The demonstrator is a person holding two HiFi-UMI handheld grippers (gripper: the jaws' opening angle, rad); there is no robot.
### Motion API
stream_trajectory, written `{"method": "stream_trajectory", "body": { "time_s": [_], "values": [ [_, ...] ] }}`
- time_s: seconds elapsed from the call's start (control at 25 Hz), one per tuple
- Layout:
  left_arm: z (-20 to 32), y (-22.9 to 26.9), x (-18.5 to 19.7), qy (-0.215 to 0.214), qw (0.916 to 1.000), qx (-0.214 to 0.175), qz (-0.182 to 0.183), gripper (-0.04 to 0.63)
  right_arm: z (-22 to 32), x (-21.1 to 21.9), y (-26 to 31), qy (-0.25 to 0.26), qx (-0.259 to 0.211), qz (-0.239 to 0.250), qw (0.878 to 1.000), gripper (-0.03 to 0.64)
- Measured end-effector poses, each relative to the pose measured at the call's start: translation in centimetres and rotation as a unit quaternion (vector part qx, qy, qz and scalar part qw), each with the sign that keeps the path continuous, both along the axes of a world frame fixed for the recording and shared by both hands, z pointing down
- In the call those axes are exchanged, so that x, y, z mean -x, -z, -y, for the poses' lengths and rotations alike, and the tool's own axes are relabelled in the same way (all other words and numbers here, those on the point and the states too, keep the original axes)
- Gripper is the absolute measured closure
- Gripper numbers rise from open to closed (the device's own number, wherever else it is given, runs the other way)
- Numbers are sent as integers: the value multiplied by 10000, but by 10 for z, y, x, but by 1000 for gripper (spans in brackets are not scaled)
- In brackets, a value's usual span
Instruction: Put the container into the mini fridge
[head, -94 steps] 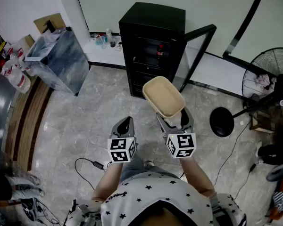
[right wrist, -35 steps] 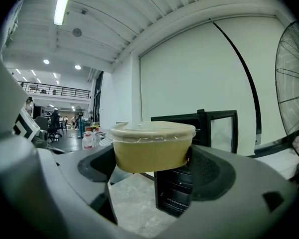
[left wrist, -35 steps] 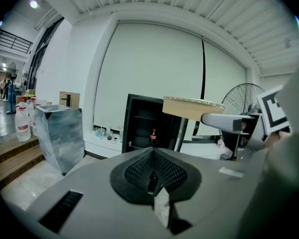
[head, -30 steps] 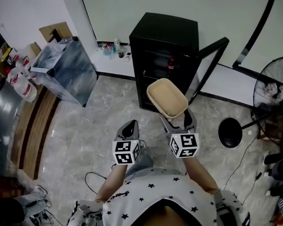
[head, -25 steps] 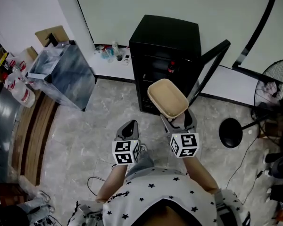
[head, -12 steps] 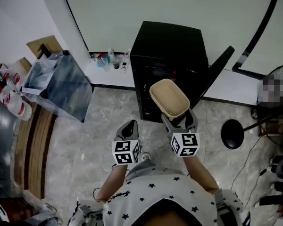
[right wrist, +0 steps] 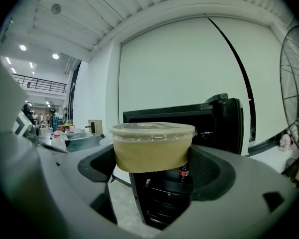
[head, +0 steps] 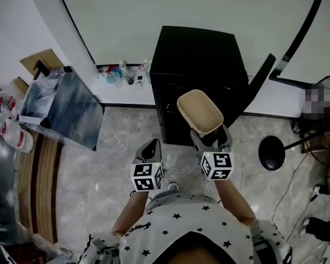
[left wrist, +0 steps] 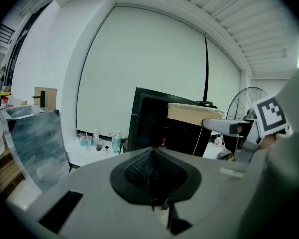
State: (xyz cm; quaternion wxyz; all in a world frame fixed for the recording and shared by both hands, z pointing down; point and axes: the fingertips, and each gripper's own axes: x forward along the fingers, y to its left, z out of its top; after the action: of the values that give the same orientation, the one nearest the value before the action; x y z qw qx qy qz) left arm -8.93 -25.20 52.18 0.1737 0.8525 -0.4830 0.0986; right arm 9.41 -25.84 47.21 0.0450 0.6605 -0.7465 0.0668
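Observation:
A tan lidded container [head: 199, 111] [right wrist: 152, 146] is held in my right gripper [head: 209, 139], which is shut on its sides. It hovers just in front of the black mini fridge [head: 201, 76] [right wrist: 189, 148], whose door [head: 259, 77] stands open to the right. A small bottle with a red cap [right wrist: 184, 172] stands on a fridge shelf behind the container. My left gripper [head: 149, 150] [left wrist: 153, 178] is shut and holds nothing, lower left of the container. The left gripper view shows the fridge [left wrist: 159, 128] and the container [left wrist: 194, 114] off to the right.
A grey bin-like box [head: 63, 108] stands at the left. Small bottles [head: 121, 73] sit on a white ledge beside the fridge. A fan with a round black base [head: 271, 153] is at the right. Cables lie on the marble floor.
I have stepped closer to the fridge with the container held out. The fridge now fills more of the view and the container sits right before its opening.

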Motion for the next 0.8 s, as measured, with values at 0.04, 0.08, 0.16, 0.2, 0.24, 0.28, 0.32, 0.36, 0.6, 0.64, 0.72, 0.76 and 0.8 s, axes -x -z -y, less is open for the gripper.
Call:
{"method": "stream_trajectory", "body": {
  "time_s": [0.04, 0.08, 0.16, 0.2, 0.24, 0.28, 0.32, 0.36, 0.6, 0.64, 0.72, 0.76, 0.8],
  "values": [
    [4, -1, 1, -22, 10000, 12, 7, 583, 5, -1, -1, -37, 5, -12, 10000, 164],
    [9, -1, 2, -44, 10000, 24, 17, 583, 10, -2, -2, -71, 8, -22, 10000, 164],
    [16, -3, 3, -92, 9999, 46, 43, 583, 19, -4, -3, -131, 15, -31, 9999, 164],
    [18, -3, 3, -117, 9999, 51, 56, 583, 24, -5, -4, -157, 18, -32, 9999, 164],
    [20, -4, 2, -141, 9999, 53, 69, 583, 28, -6, -5, -179, 20, -32, 9998, 164],
    [22, -4, 2, -157, 9998, 51, 80, 583, 31, -7, -6, -197, 22, -28, 9998, 164],
    [24, -4, 2, -164, 9998, 51, 86, 583, 35, -8, -7, -214, 29, -19, 9998, 164],
    [25, -3, 3, -164, 9998, 54, 88, 583, 39, -9, -8, -228, 44, -8, 9997, 164],
    [36, -8, 0, -153, 9997, 117, 170, 583, 66, -18, -21, -252, 148, 17, 9996, 164],
    [38, -9, -1, -133, 9997, 124, 173, 583, 71, -21, -23, -247, 155, 8, 9996, 164],
    [44, -9, -4, -81, 9997, 121, 173, 583, 81, -26, -27, -230, 173, -26, 9996, 164],
    [47, -9, -6, -53, 9998, 116, 177, 583, 85, -28, -30, -221, 194, -46, 9996, 164],
    [50, -10, -8, -23, 9998, 113, 180, 583, 90, -30, -33, -211, 224, -65, 9995, 164]
  ]
}}
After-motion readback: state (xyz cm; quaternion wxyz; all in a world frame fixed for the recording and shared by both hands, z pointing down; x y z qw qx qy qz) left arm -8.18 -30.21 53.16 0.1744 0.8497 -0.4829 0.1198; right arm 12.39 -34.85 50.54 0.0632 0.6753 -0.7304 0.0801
